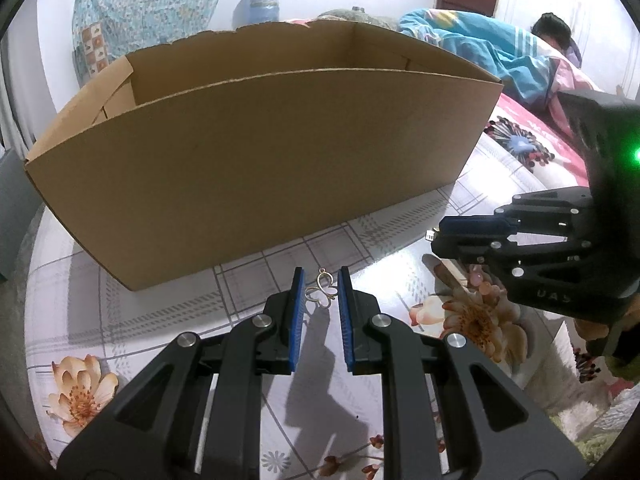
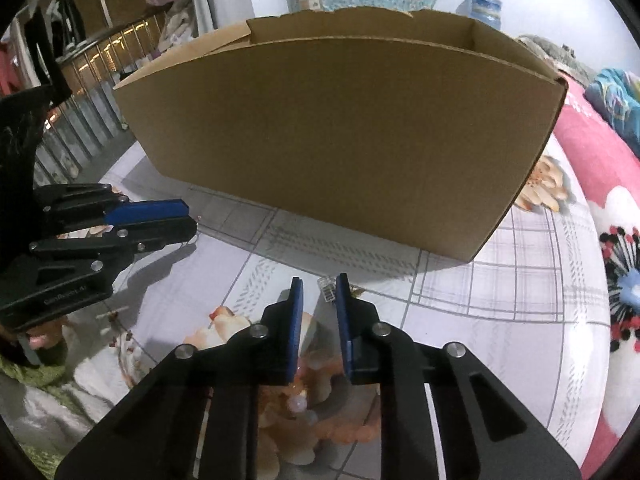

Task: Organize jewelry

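Note:
An open brown cardboard box [image 1: 256, 152] stands on the floral cloth; it also shows in the right wrist view [image 2: 340, 132]. My left gripper [image 1: 321, 286] is open, its blue pads either side of a small gold butterfly pendant [image 1: 321, 290] lying on the cloth in front of the box. My right gripper [image 2: 319, 288] is open around a small clear jewelled piece [image 2: 327, 287] on the cloth. Pale pink beads [image 2: 298, 402] lie under the right gripper. Each gripper shows in the other's view: the right one [image 1: 440, 232], the left one [image 2: 188, 220].
The surface is a bed with a white checked, flowered sheet [image 1: 100, 320]. A person lies under a blue blanket [image 1: 500, 44] behind the box. A metal railing [image 2: 100, 92] and hanging clothes are at the far left. A pink flowered cover [image 2: 600, 168] lies to the right.

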A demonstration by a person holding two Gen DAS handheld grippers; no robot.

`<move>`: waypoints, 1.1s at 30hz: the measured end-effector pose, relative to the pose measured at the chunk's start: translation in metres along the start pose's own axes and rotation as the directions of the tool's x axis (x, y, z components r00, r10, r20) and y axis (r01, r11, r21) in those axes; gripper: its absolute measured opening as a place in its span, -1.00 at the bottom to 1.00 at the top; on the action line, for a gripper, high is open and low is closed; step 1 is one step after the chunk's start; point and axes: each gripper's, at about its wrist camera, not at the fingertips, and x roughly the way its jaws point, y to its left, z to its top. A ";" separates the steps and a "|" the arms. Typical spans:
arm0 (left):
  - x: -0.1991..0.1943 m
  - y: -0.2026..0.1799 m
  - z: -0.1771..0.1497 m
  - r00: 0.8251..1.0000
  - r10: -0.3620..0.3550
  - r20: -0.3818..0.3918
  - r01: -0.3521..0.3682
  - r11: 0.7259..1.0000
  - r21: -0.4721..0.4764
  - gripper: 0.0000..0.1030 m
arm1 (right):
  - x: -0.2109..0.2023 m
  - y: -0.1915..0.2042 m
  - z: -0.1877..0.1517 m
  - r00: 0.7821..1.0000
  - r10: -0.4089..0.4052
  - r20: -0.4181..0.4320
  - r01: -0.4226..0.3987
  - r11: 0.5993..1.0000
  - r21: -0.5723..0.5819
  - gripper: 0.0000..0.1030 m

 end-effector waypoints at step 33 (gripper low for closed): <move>-0.015 0.003 -0.004 0.999 -0.006 0.038 0.007 1.000 -0.013 -0.71 | -0.030 -0.002 -0.003 1.000 0.005 -0.019 -0.005 1.000 0.019 -0.90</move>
